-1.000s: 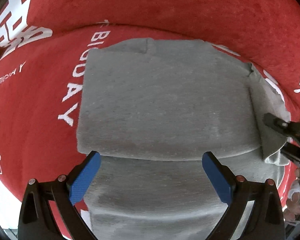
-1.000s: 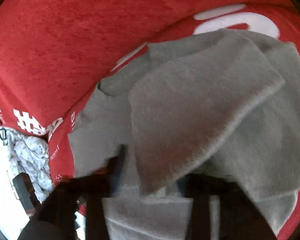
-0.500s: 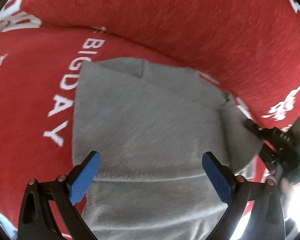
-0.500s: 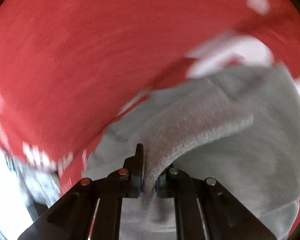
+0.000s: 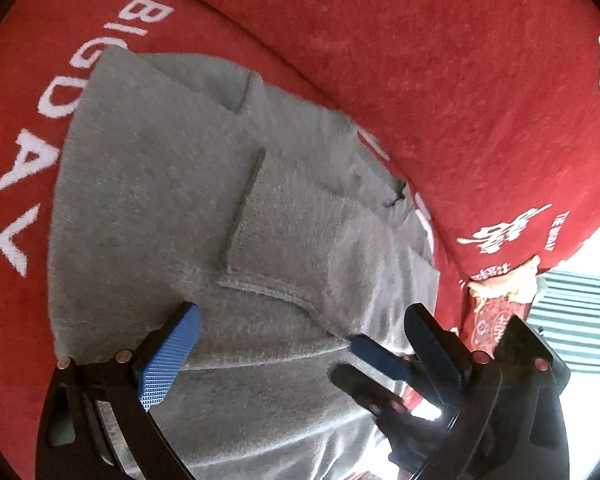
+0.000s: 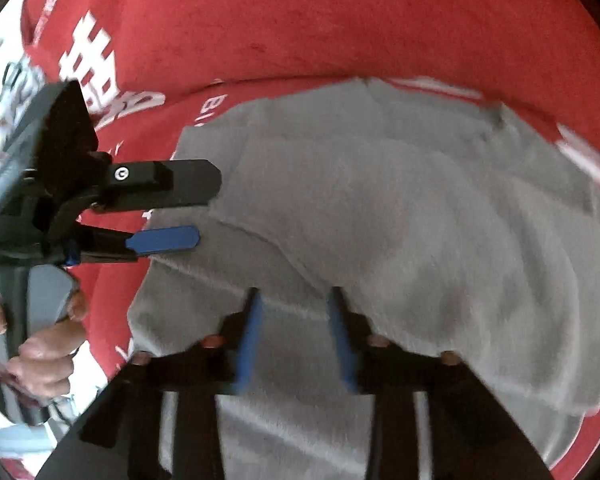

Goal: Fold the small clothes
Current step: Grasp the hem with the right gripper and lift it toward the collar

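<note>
Grey garment (image 5: 188, 184) lies on the red printed cover (image 5: 440, 80), folded in layers; one folded flap edge runs from centre toward 5 o'clock in the left wrist view. White lettering shows on the cover at 9–11 o'clock.

Left gripper (image 5: 300, 344): jaws wide apart above the garment's near fold, nothing between the blue pads (image 5: 168, 364).

Right gripper (image 6: 296, 320): jaws have just been opening, now parted (about half), pads not pressing the cloth; grey fabric lies under and between them. In the left wrist view it enters at 4 o'clock, tips at the flap's corner.

A person's hand (image 6: 40, 356) grips the left handle at 8 o'clock in the right wrist view.
</note>
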### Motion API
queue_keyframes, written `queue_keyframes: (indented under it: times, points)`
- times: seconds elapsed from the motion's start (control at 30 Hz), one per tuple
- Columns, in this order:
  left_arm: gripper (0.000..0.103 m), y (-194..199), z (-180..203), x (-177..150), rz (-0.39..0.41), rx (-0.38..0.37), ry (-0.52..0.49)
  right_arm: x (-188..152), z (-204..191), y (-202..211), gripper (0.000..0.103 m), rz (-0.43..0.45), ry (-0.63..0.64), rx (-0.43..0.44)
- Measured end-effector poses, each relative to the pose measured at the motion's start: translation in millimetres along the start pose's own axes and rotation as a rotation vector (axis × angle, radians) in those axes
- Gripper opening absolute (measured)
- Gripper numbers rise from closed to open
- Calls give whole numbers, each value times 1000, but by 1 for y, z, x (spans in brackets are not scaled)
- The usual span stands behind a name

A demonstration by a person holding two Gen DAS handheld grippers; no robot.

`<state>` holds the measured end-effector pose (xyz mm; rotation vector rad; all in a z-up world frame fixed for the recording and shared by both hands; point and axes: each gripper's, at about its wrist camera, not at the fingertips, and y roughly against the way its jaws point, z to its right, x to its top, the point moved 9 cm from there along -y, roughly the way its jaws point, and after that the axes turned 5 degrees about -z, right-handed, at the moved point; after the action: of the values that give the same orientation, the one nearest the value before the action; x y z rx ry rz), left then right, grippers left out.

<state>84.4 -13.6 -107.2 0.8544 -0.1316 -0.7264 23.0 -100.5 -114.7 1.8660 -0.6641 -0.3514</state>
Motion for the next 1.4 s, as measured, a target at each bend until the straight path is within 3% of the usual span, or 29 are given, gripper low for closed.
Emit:
queue_keyframes:
  times: [0.2,0.43,0.5,0.57,0.63,0.73,0.77,0.8,0.83,0.97,1.17,1.3,1.4]
  points:
    - [102,-12,9,3,-14,68,-32,-39,75,37,55,38,-356,100]
    - [101,-27,26,17,-3,127,-47,-92,165,70,56,151,-737,237]
    - [84,-25,27,22,26,167,-48,-102,181,72,56,187,-828,276]
    - [34,-27,22,23,6,195,-35,-109,195,72,56,225,-915,317]
    - [16,-29,17,21,-18,180,-8,-114,211,75,56,266,-986,336]
    - [12,-19,16,19,7,174,-26,-114,225,76,52,326,-1077,376]
    - [12,-12,18,16,27,174,-45,-114,229,77,42,336,-1092,370]
    - [12,-8,20,14,39,176,-58,-114,232,78,10,333,-1086,353]
    - [12,-3,21,11,48,182,-68,-112,236,82,7,324,-1056,317]
    - [12,4,17,-8,55,216,-85,-102,254,117,7,316,-861,209]
    - [12,-8,-6,-32,20,255,-63,-110,271,112,7,241,-806,162]
    - [12,-4,-6,-38,32,246,-70,-126,277,105,6,228,-822,170]
    - [12,3,-7,-35,52,287,-79,-123,271,101,13,233,-879,260]
